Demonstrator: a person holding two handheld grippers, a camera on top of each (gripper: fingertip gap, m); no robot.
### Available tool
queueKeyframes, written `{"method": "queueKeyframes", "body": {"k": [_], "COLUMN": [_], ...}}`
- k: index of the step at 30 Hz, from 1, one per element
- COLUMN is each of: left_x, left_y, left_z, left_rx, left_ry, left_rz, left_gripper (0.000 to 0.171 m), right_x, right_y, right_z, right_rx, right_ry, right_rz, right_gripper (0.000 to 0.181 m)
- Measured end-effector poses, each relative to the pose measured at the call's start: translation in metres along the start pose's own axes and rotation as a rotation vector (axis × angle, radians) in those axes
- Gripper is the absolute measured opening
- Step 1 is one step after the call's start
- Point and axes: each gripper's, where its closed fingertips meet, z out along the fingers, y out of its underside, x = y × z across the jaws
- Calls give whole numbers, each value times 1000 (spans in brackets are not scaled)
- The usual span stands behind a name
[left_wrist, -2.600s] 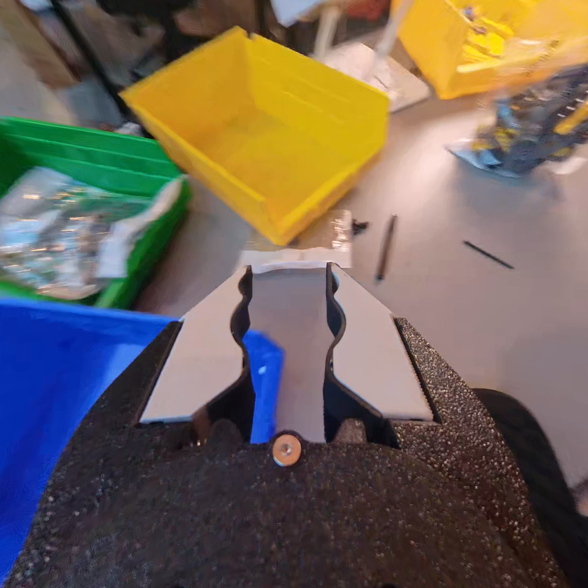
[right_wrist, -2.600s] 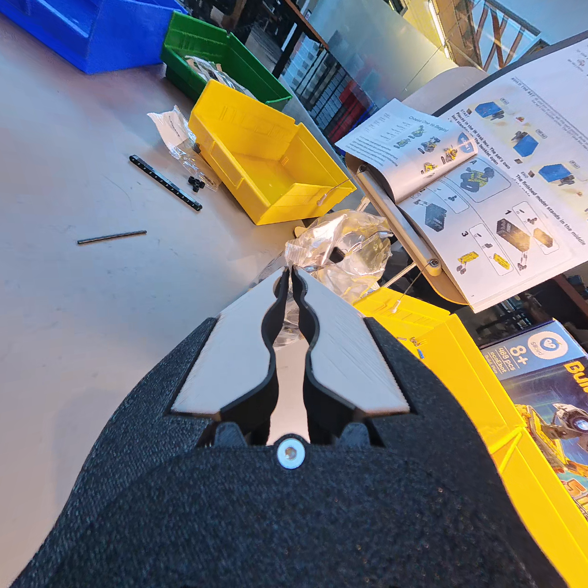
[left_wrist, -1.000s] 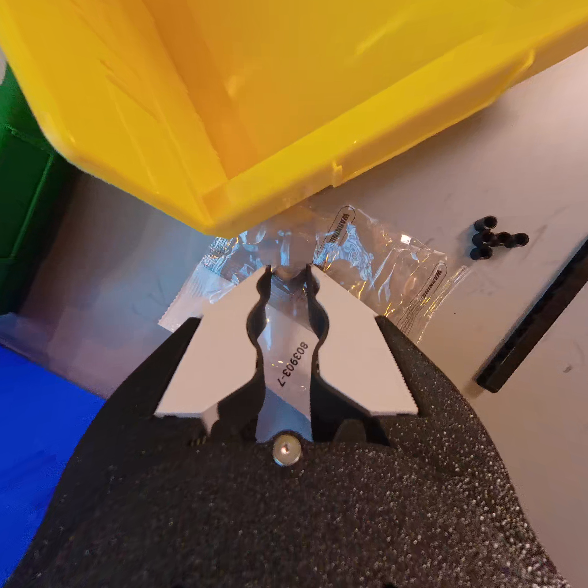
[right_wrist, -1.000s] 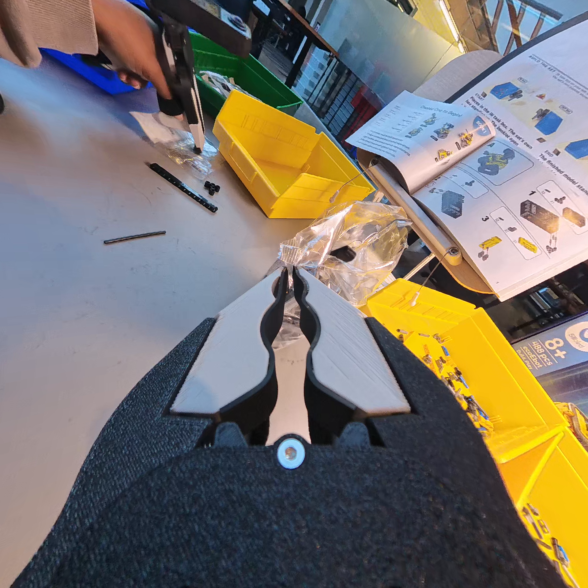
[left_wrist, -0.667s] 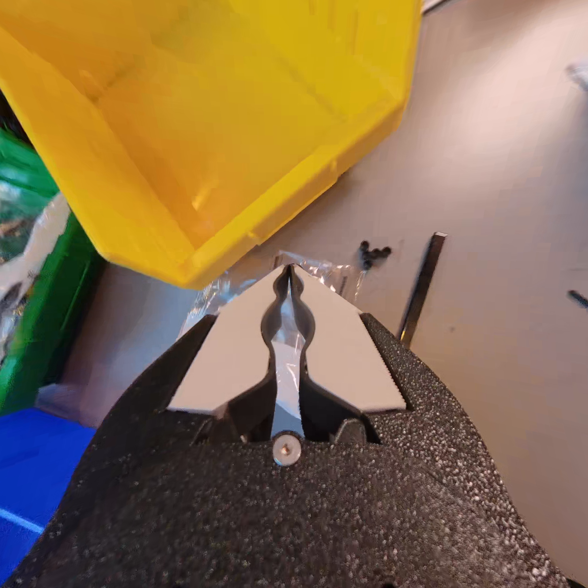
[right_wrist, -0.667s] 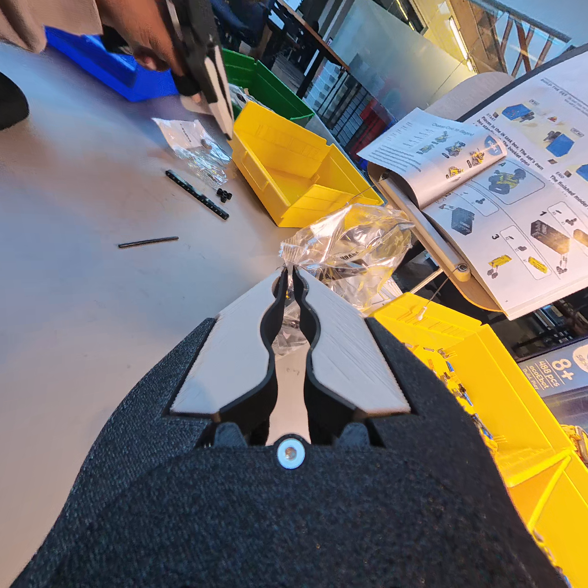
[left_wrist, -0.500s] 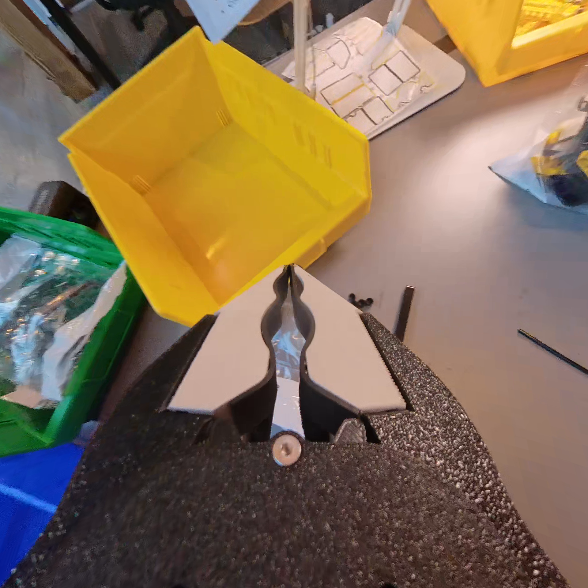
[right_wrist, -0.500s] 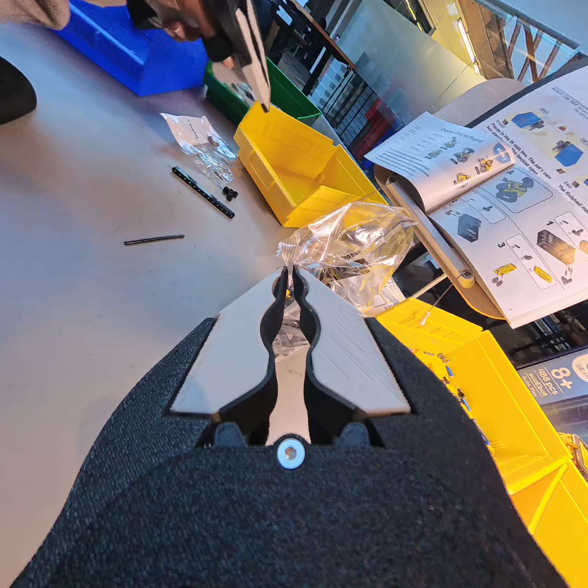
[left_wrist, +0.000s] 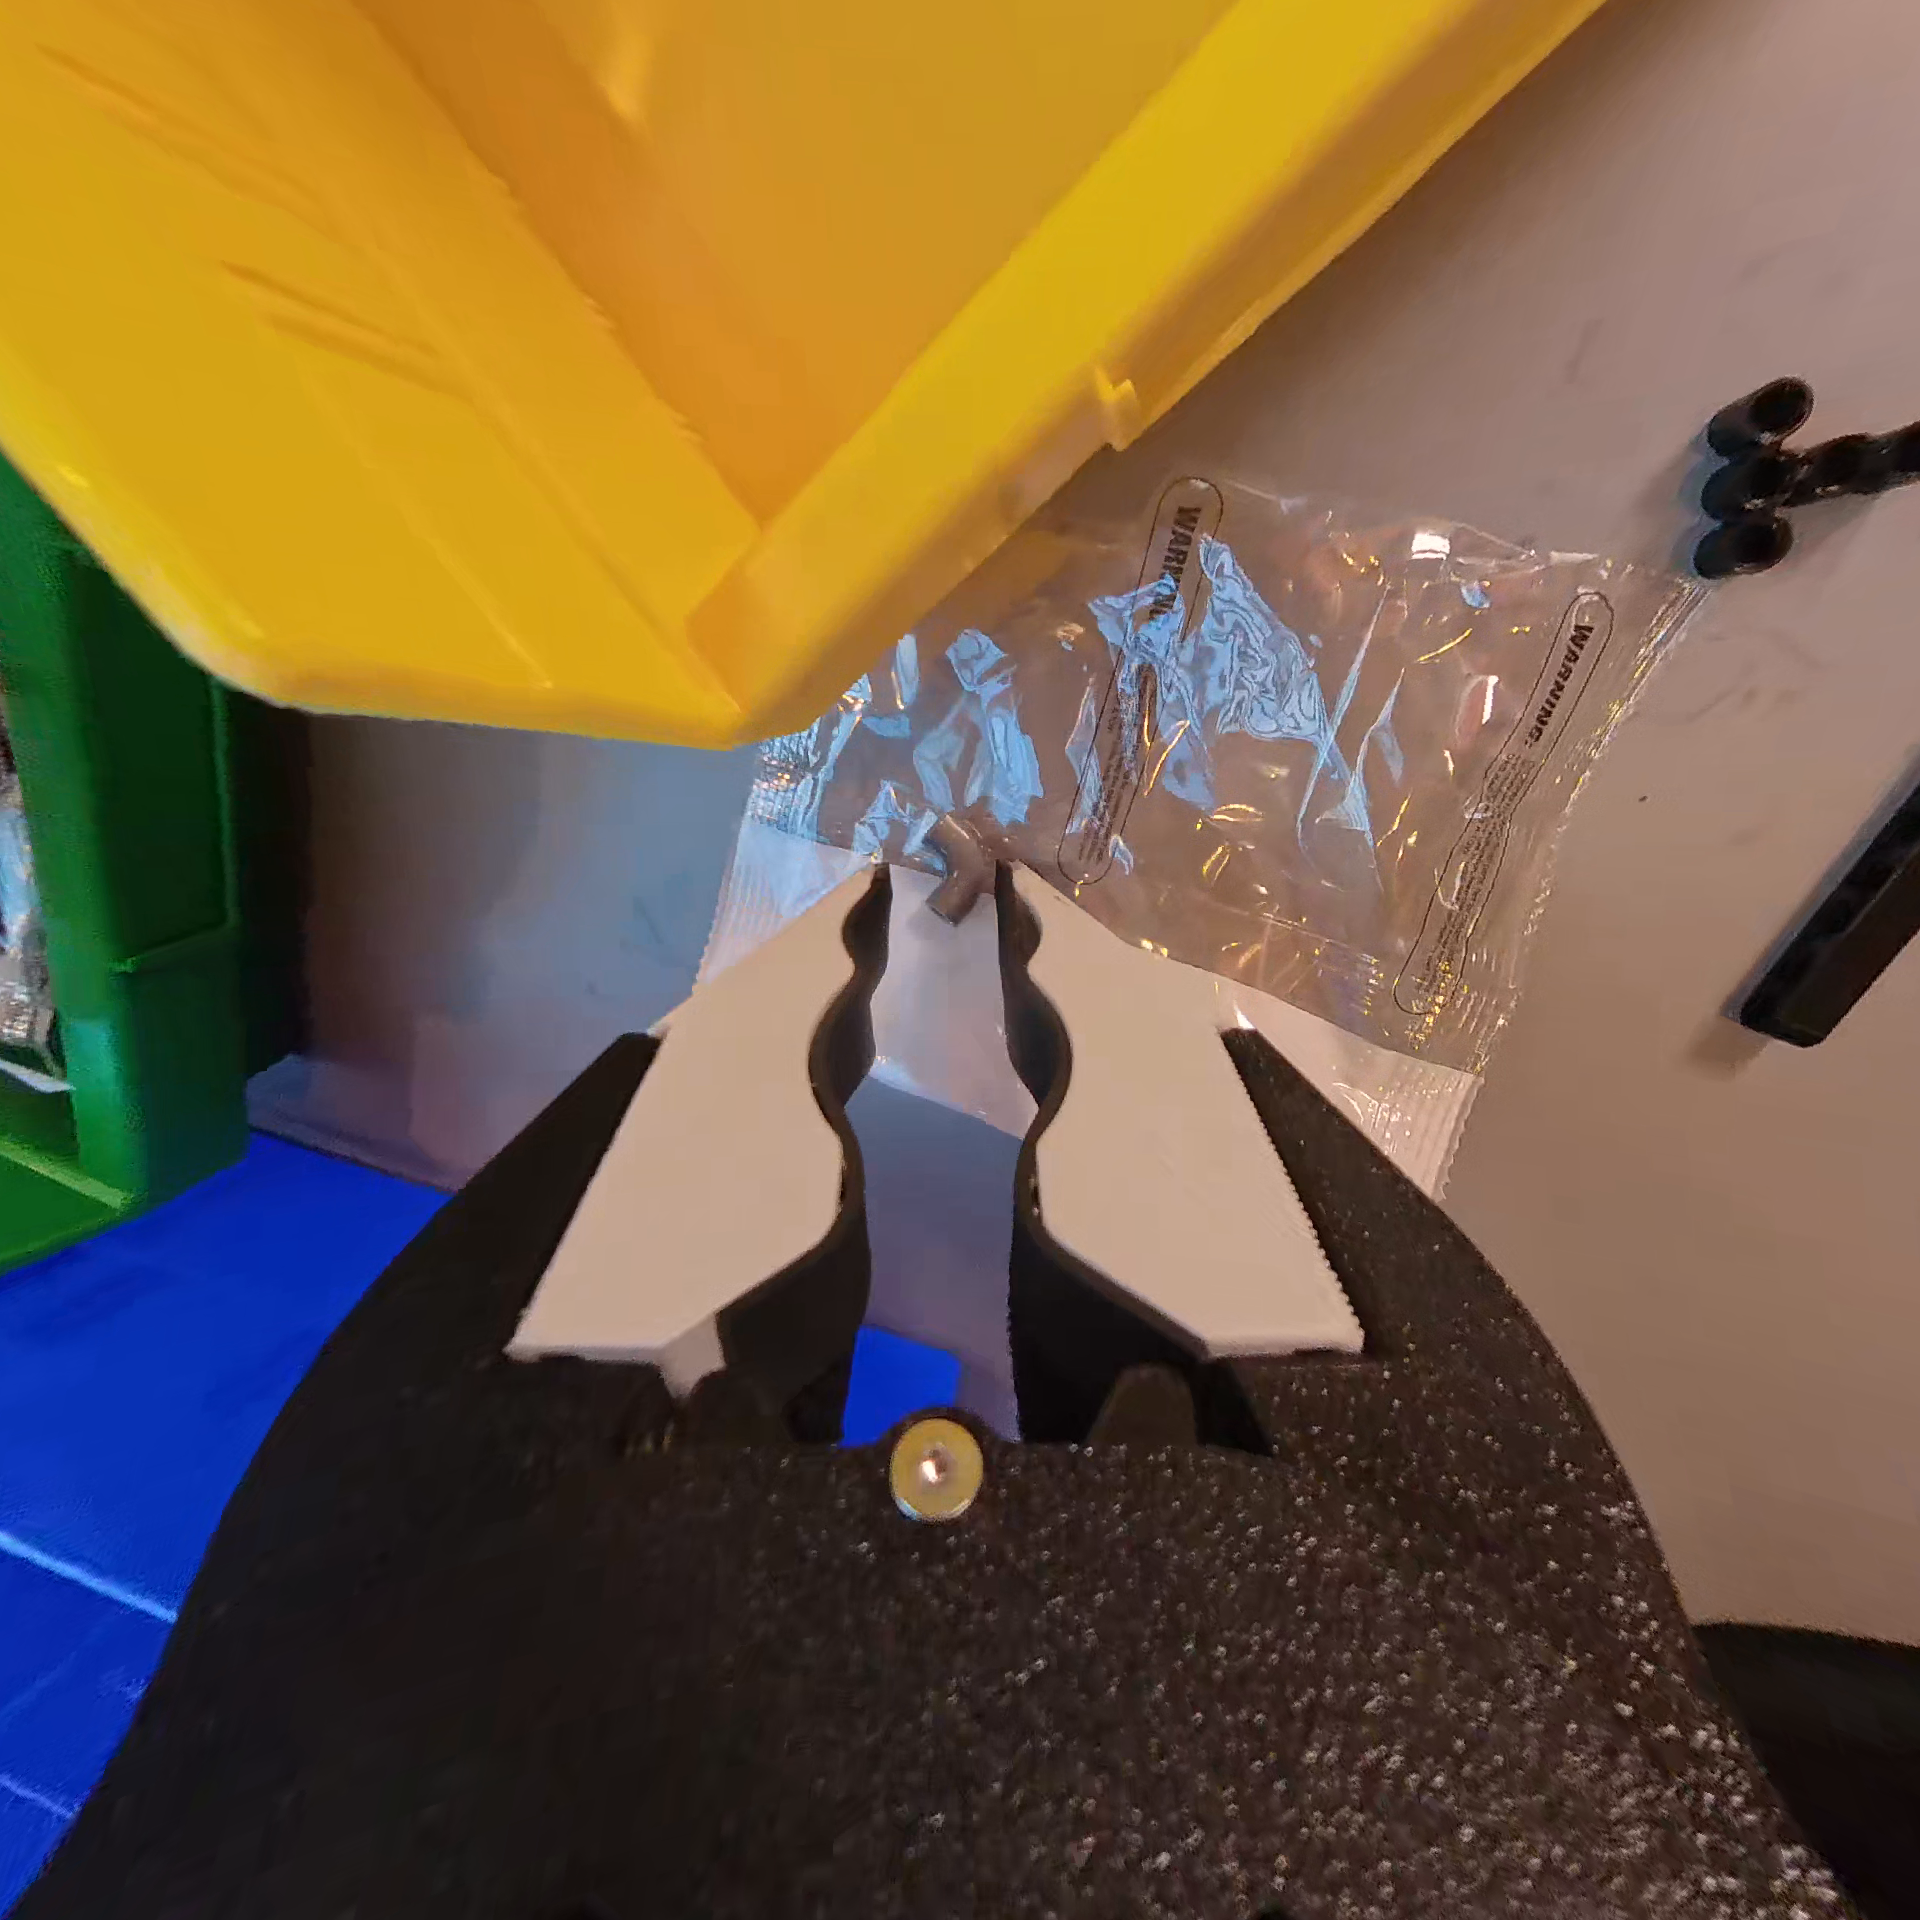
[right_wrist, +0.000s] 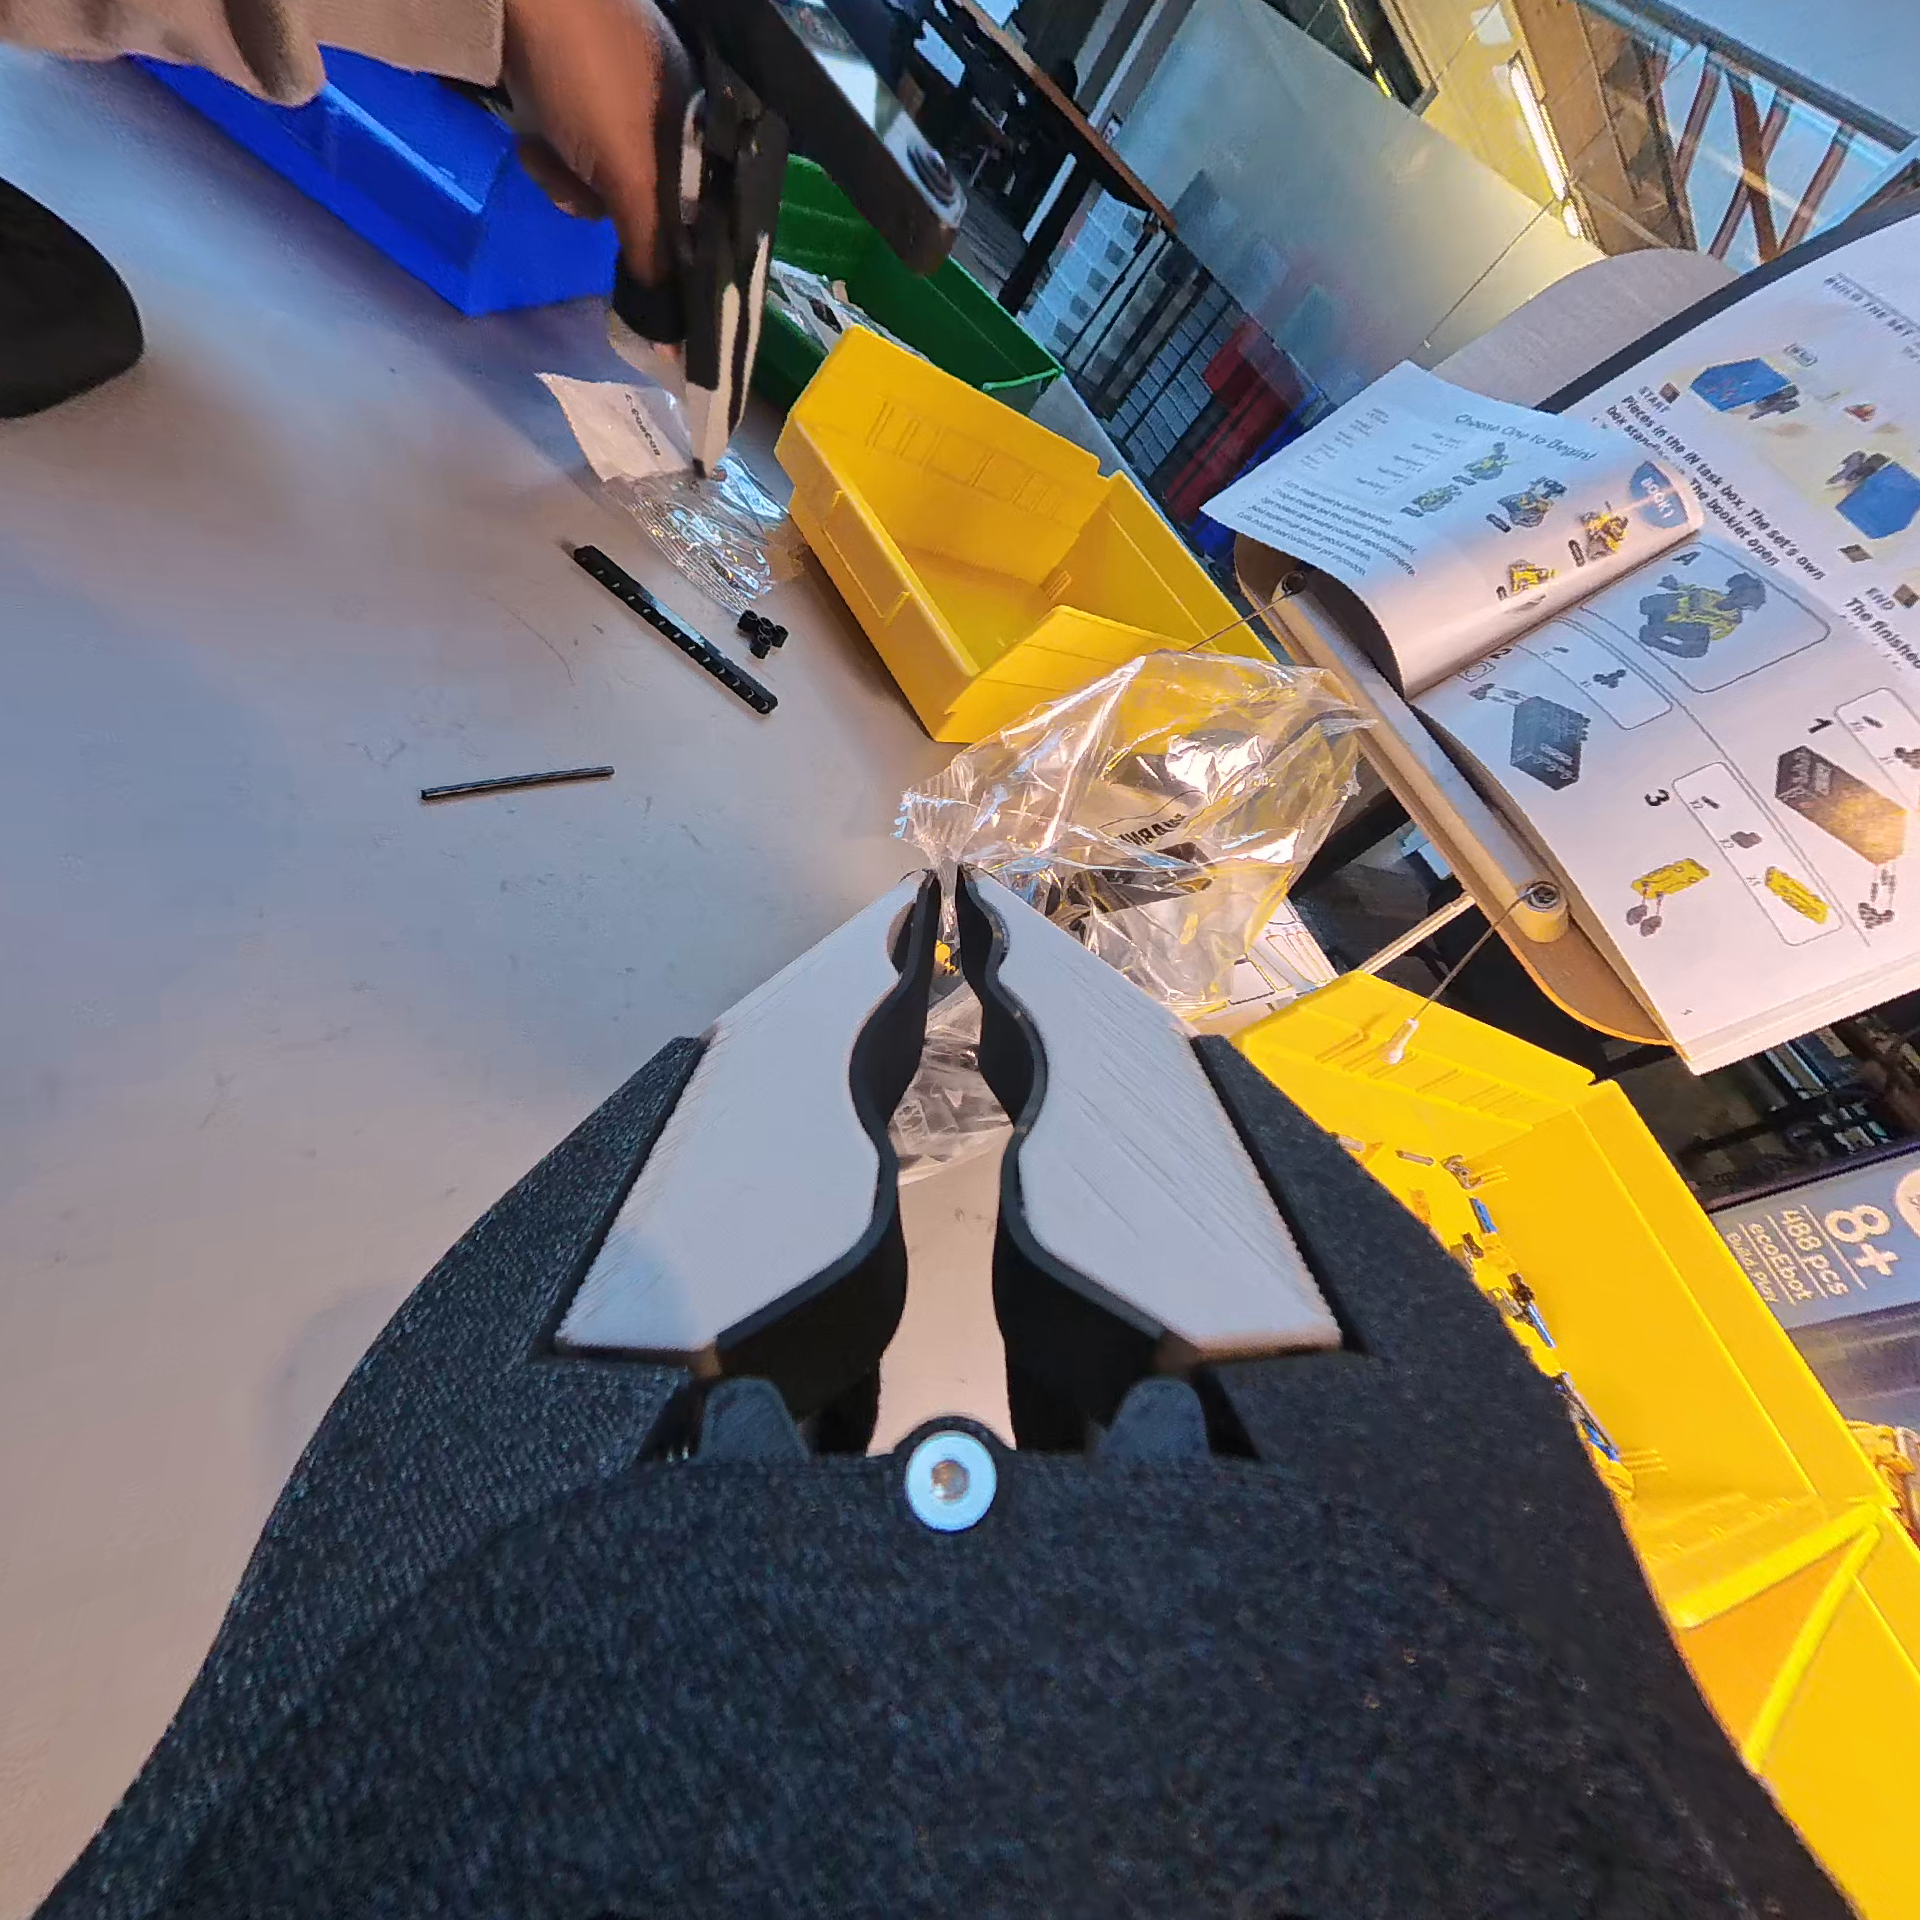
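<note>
Left wrist view: the left gripper (left_wrist: 940, 873) points down at the grey table (left_wrist: 1662, 1195), its jaws a little apart. Between the tips sits a small grey piece (left_wrist: 954, 896), which seems to lie inside the flat clear plastic bag (left_wrist: 1247, 769) on the table; whether the tips touch it cannot be told. The bag's upper left corner is hidden under the rim of the empty yellow bin (left_wrist: 623, 312), which fills the top of the frame and is cut off by its edges. At the left edge a green bin (left_wrist: 125, 831) shows only one wall, and a blue bin (left_wrist: 208, 1403) sits at lower left, partly behind the gripper body. At upper right a cluster of small black connectors (left_wrist: 1756, 478) is cut by the frame edge, and below it a black beam (left_wrist: 1839, 935) shows only one end.

Right wrist view: the right gripper (right_wrist: 945, 883) is held above the table, jaws clamped on the gathered edge of a crumpled clear bag (right_wrist: 1143, 821) that bulges beyond the tips; its contents are hard to make out. At upper left a hand (right_wrist: 592, 135) in a beige sleeve holds the left gripper steeply downward, tips on the flat bag beside the yellow bin. A thin black axle (right_wrist: 516, 782) lies alone at left centre. At right an open instruction booklet (right_wrist: 1683, 665) rests on a stand, above a yellow bin of small parts (right_wrist: 1558, 1299); a box (right_wrist: 1829, 1278) is cut off at the right edge.
</note>
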Motion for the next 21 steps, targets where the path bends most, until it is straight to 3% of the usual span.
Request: {"method": "queueKeyframes", "body": {"k": [5,7,9,11,13,15,18,21], "left_x": [1,7,23,68,133,197,261,273], "left_y": [2,-9,-36,-79,-115,-134,-153,-167], "left_z": [2,-16,-55,-113,-175,-217,-233,-201], "left_rx": [-34,34,188,446,688,818,855,712], "left_ry": [2,-4,-14,75,247,404,473,351], "left_rz": [48,79,121,219,345,470,625,718], "left_gripper": [8,8,8,8,8,8,8,8], "right_x": [0,1,0,-4,-12,-20,-29,-33], "right_y": [0,0,-1,-3,-7,-10,-14,-15], "right_z": [-1,-1,0,2,5,8,12,13], "right_rx": [0,-1,2,11,23,25,19,19], "right_ry": [2,3,0,-13,-39,-54,-64,-77], "right_rz": [-1,-2,-2,-13,-38,-70,-111,-117], "right_gripper": [2,2,2,2,2,2,2,2]}}
